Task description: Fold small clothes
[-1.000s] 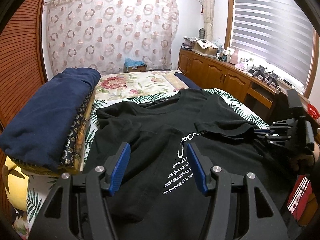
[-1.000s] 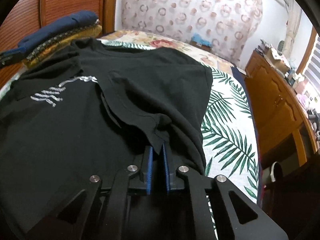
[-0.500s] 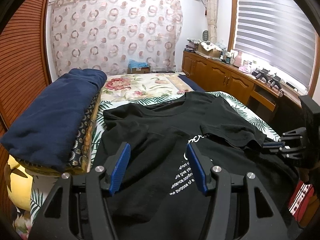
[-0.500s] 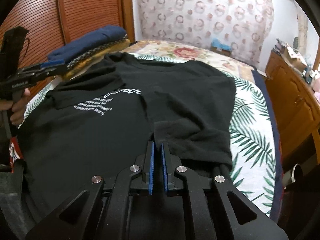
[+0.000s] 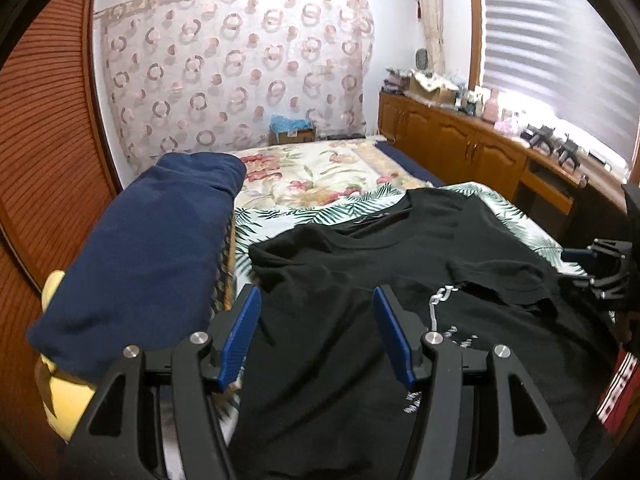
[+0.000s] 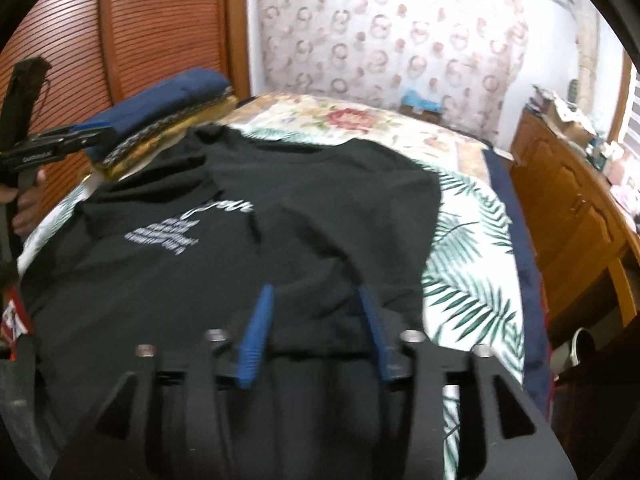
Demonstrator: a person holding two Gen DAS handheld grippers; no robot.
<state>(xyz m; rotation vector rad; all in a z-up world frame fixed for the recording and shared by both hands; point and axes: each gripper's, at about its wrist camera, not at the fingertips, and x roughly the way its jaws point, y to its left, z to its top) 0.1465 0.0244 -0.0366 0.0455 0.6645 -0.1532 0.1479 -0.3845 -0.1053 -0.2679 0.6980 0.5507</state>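
Cotton-like jersey is what the black T-shirt [image 5: 360,280] looks made of: light, limp and soft, so I judge it will sag and crease wherever it is lifted, and will slide a little over the leaf-print bedsheet [image 6: 472,264] under it. It lies chest-up and spread across the bed, white lettering [image 6: 168,232] showing, collar toward the far floral quilt [image 5: 320,168]. One sleeve [image 5: 500,280] is already turned inward over the chest; the other shoulder, on the side of the folded navy blanket [image 5: 140,260], lies rumpled and still out flat. Nothing here is fragile. The best holds, to my eye, are doubled edges: a sleeve hem, a shoulder seam, or the bottom hem at its corners, pinched through both layers so the cloth does not peel apart.

The left tongs [image 5: 316,336] stand well apart above the shirt's rumpled side, blue pads [image 5: 240,340] bare, clamped on nothing and touching no cloth that I can see.

The right tongs [image 6: 316,328] are opening at this moment. Their picture is blurred, but the pads stand apart with black fabric lying between and beneath them, not pressed by either one. Whether the cloth still brushes a pad I cannot tell. In the right wrist view a hand [image 6: 24,204] grips the left tool's handle at the frame's edge.
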